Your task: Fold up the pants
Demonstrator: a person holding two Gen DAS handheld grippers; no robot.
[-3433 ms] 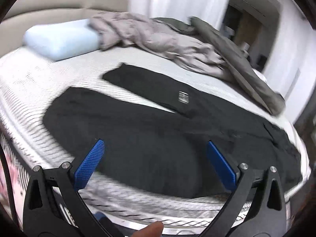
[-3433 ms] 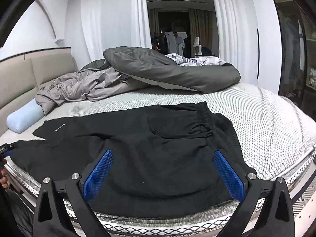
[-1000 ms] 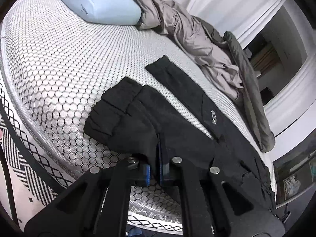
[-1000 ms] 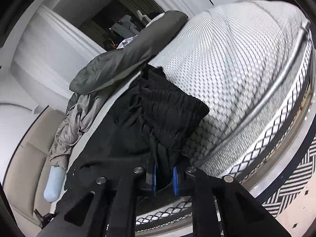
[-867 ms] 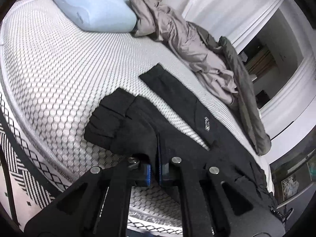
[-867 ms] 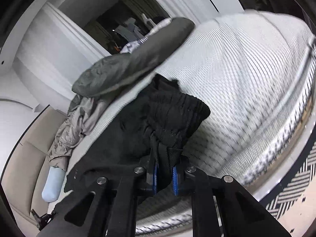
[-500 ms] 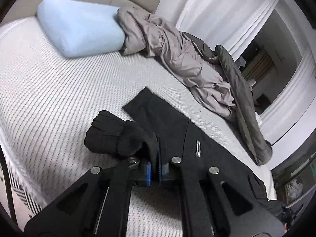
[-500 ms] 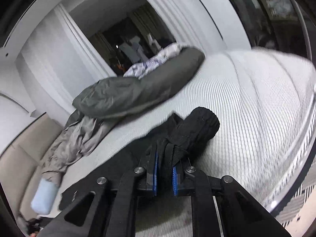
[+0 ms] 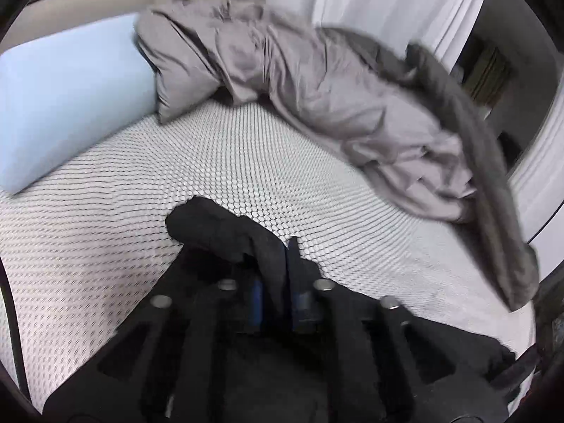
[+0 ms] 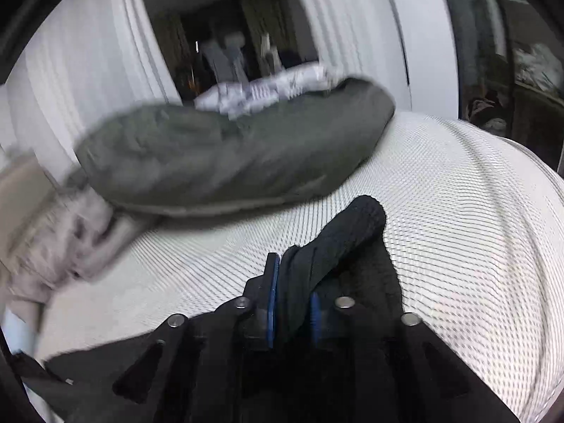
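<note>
Both grippers, left gripper [image 9: 275, 299], right gripper [image 10: 290, 308], clamping black pants [image 9: 225, 232]

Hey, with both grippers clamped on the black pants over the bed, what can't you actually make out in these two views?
- Left wrist view: most of the pants is hidden under the left gripper.
- Right wrist view: the right gripper covers the pants below the bunched end.
- Right wrist view: the dark duvet and doorway are motion-blurred.
- Left wrist view: the blue pillow is cut by the frame's edge.

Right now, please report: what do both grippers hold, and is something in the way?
Left gripper shut on black pants. Right gripper shut on them too. Grey duvet bunched ahead on mattress.
</note>
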